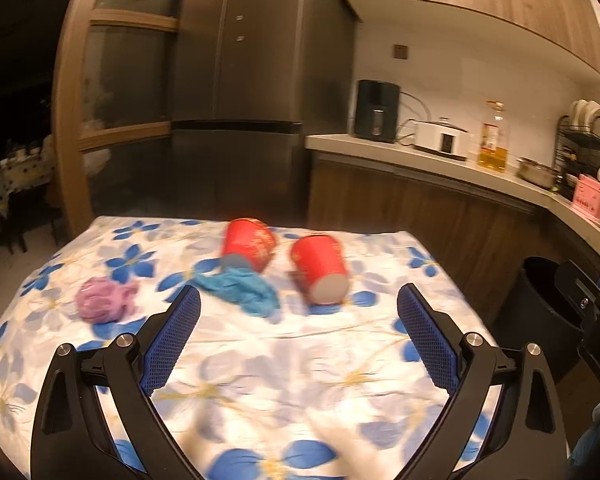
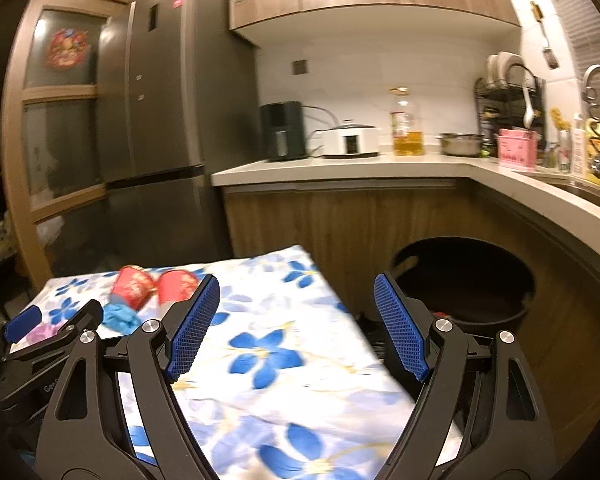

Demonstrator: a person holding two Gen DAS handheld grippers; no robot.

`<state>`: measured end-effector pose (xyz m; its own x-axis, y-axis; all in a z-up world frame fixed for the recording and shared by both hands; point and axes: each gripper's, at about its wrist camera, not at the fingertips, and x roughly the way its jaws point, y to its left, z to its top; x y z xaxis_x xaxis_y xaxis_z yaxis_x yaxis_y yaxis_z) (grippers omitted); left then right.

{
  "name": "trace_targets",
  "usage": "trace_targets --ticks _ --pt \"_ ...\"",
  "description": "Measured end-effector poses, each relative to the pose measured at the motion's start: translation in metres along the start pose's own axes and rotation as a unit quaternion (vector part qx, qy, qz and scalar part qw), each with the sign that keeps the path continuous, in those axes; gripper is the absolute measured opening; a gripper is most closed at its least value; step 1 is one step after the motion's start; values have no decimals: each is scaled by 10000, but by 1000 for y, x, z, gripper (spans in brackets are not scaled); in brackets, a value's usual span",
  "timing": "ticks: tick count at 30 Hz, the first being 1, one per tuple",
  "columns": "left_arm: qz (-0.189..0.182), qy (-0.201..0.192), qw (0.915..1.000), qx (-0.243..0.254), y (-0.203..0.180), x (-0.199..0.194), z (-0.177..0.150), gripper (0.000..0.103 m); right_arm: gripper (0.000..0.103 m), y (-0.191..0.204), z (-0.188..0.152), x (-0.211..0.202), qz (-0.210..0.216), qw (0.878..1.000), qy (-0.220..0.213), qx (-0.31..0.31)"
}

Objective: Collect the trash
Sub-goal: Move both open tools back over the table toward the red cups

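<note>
- Blue-padded fingers of the left gripper [image 1: 298,300] are standing wide apart and gripping nothing, hovering over the near part of the flower-print tablecloth [image 1: 300,380].
- Just past those fingers, the trash is lying toward the far edge of the table: a crumpled blue glove [image 1: 240,290] at the middle, touching a red paper cup [image 1: 247,243] tipped on its side behind it.
- To the right of that pair, a second red paper cup [image 1: 320,270] is lying on its side, its grey bottom facing the camera, apart from the first.
- Off toward the left edge, a scrunched purple wad [image 1: 102,300] is sitting alone; what it is made of is hard to tell.
- Over the table's right edge, the right gripper [image 2: 296,312] is likewise spread open and empty.
- Beyond that edge, a black trash bin [image 2: 466,280] is waiting on the floor against the wooden cabinets; it is probably where the pieces are going.
- Judging risks: both cups are lying on their round sides, so a nudge from one finger could be rolling them toward the far edge and onto the floor.
- The glove is limp and overlapping the first cup, so a pinch there may be dragging the cup along or catching a fold of cloth.
- Pulling cloth would be shifting everything on it.
- Motion blur suggests quick movement, which is making an off-centre grasp likelier.
</note>
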<state>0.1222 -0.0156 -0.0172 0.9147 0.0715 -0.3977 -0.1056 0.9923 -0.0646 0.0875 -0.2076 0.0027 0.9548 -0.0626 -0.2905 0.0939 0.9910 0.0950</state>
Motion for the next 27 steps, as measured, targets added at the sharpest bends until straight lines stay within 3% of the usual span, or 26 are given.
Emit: trace_targets --ticks 9,18,24,27 --pt "791 142 9960 -392 77 15 -7 94 79 63 -18 28 582 9977 226 -262" --pt "1557 270 9844 -774 145 36 -7 94 79 121 -33 60 992 9934 454 -353" --pt "1833 453 9765 -1037 175 59 -2 94 79 148 -34 80 1148 9913 535 -363" --pt "1790 626 9742 -1220 184 73 -4 94 79 157 -34 90 1180 9909 546 -346"
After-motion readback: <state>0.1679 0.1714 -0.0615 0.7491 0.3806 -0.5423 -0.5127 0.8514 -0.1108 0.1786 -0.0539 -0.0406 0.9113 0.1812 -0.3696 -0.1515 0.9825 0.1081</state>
